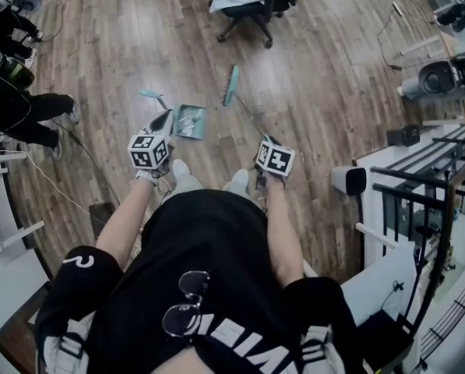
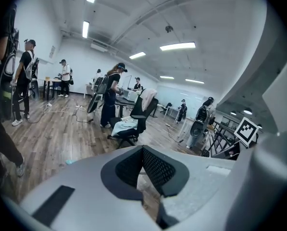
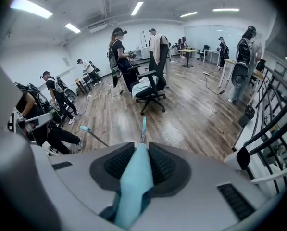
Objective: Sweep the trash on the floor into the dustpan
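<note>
The right claw [image 3: 136, 153] is pinched shut on the pale teal broom handle [image 3: 132, 189], which runs straight out between its pads and down to the brush head [image 1: 231, 85] on the wooden floor [image 1: 325, 107]. The left claw [image 2: 143, 150] has its pads pressed together at the tips, with nothing visible between them. From the head view it hangs just beside the near left edge of the dustpan [image 1: 191, 121] without gripping it.

I judge the step in hand to be the sweep itself: the broom is held and the pan is set down. The dustpan lies on the floor ahead of the person's feet, between the two claws and nearer the left one. Its long handle [image 1: 149, 94] leans up and away to the left. The brush head sits just beyond the pan and slightly to its right, near it but apart. Something pale seems to lie in the pan already. I cannot make out loose trash on the boards, nor which way the pan's mouth faces.

The next move probably calls for the right claw to draw the brush across the floor towards the pan, while the left claw steadies the pan or its handle so it does not slide
</note>
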`<action>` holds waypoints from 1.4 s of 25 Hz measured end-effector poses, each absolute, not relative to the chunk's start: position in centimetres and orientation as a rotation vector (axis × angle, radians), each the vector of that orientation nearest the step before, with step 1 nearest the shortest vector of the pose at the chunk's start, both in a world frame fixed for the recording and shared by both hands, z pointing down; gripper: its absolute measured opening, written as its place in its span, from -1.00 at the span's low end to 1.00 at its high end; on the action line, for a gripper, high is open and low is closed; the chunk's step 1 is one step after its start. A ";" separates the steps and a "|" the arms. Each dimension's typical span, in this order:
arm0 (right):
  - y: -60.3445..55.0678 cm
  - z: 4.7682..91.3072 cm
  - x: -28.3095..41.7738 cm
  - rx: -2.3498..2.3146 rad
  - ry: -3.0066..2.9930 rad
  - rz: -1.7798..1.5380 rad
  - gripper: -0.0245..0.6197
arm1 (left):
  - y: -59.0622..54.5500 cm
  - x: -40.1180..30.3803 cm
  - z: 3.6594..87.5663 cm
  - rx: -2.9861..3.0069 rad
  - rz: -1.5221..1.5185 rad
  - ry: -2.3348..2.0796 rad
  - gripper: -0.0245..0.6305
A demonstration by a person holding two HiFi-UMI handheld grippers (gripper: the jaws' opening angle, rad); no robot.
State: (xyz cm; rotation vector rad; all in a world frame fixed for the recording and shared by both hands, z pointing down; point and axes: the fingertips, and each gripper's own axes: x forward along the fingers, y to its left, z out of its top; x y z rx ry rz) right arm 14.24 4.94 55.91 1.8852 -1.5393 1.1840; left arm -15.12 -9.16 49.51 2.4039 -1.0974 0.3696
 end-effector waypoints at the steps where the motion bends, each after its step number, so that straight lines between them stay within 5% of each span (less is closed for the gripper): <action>1: 5.1 55.8 14.6 1.889 -1.542 1.188 -0.66 | -9.0 -14.9 49.4 2.409 0.375 -1.097 -0.93; 35: 6.7 57.3 17.7 1.883 -1.474 1.198 -0.66 | -8.3 -14.0 47.8 2.455 0.395 -1.133 -0.93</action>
